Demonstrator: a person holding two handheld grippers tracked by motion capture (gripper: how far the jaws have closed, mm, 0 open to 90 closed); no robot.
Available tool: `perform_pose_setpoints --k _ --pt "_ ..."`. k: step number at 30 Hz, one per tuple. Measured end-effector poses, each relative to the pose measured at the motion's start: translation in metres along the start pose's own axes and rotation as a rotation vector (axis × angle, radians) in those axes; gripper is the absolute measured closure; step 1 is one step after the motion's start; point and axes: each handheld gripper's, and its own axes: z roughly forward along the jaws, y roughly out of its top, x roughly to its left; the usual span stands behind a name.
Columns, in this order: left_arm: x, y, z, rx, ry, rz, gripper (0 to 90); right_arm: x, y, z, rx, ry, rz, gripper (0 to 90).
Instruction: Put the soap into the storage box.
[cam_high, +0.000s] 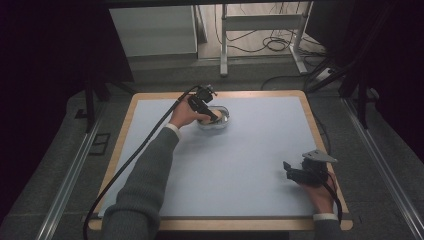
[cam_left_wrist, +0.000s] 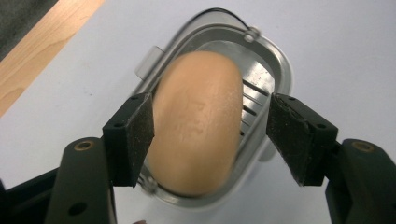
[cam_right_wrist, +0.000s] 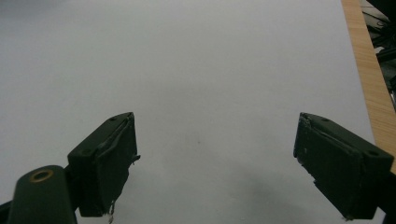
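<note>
Black, rough-padded left tongs stand spread around a smooth, tan, egg-shaped lump; one pad sits just beside it, perhaps touching, the other apart. That lump lies in an oval metal dish with slotted floor and clear rim, at the far middle of the counter, which is pale sheet edged with wood. Right tongs, pads frayed, gape over bare sheet near the right edge. From the high view, grey sleeves and trailing cables show.
</note>
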Motion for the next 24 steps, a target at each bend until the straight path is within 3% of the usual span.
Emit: perform_pose_setpoints --k 10,13,24 --pt "0.001 -0.012 -0.009 -0.03 0.006 -0.016 30.3 0.002 0.001 0.0 0.003 -0.001 -0.006 13.4" --pt "-0.001 -0.016 -0.012 -0.045 -0.011 -0.026 28.7 0.003 0.0 0.001 0.005 0.0 -0.009 13.4" --pt "-0.01 -0.039 -0.026 -0.075 0.028 -0.044 22.8 0.002 0.001 0.0 0.002 -0.001 -0.013 13.4"
